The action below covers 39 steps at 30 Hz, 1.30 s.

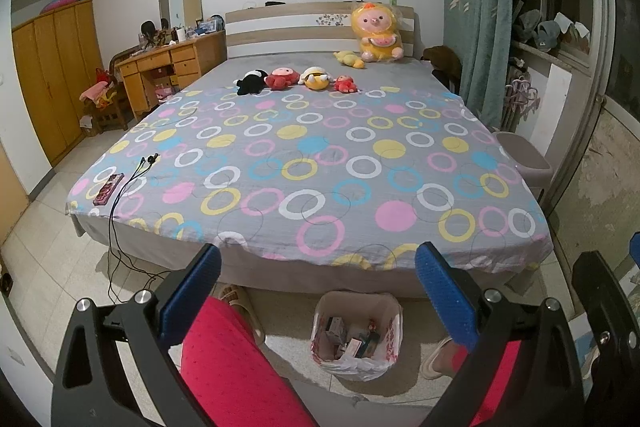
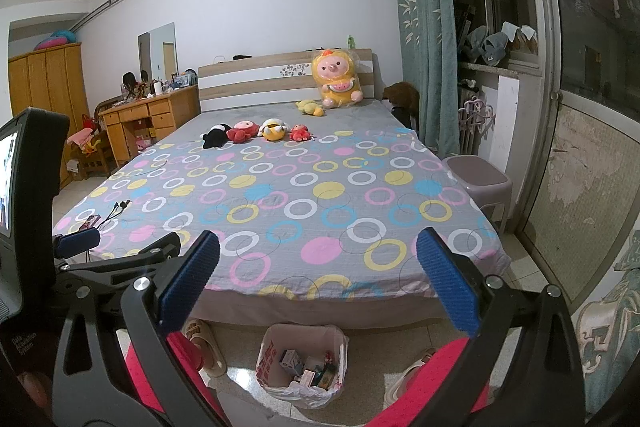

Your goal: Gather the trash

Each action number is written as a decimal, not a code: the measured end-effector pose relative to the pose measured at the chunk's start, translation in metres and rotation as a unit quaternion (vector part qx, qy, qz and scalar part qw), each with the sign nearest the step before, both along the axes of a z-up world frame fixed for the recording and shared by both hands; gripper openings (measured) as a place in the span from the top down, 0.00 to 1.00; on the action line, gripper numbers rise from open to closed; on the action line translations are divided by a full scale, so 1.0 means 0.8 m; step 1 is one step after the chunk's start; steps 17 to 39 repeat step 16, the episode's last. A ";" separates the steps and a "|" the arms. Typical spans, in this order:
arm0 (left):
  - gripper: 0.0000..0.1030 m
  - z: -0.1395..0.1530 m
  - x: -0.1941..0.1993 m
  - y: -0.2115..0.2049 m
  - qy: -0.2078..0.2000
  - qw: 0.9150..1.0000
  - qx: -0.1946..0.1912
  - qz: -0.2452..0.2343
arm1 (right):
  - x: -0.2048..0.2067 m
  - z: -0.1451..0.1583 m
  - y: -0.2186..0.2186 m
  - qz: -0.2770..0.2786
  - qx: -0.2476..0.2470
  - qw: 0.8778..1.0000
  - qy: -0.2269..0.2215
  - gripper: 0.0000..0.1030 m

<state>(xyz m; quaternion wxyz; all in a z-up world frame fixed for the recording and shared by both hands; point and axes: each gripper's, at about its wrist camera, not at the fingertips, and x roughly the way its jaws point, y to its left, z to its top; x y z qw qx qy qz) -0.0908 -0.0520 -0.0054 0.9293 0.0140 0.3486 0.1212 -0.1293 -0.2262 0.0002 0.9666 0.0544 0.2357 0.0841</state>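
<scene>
Trash sat in the bin on the floor at the foot of the bed, mostly small cartons, probably light and crushable, so I'd pinch the flat sides. Left gripper and right gripper both hung wide apart, empty.

Left tongs and right tongs both gape wide, empty, above red-trousered knees
</scene>
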 end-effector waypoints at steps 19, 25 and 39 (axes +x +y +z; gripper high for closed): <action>0.08 0.006 -0.001 0.001 0.000 1.000 0.001 -0.003 | 0.000 0.004 -0.004 -0.001 -0.002 1.000 -0.001 0.06; 0.08 0.006 -0.001 0.001 0.000 1.000 0.001 -0.003 | 0.000 0.004 -0.004 -0.001 -0.002 1.000 -0.001 0.06; 0.08 0.006 -0.001 0.001 0.000 1.000 0.001 -0.003 | 0.000 0.004 -0.004 -0.001 -0.002 1.000 -0.001 0.06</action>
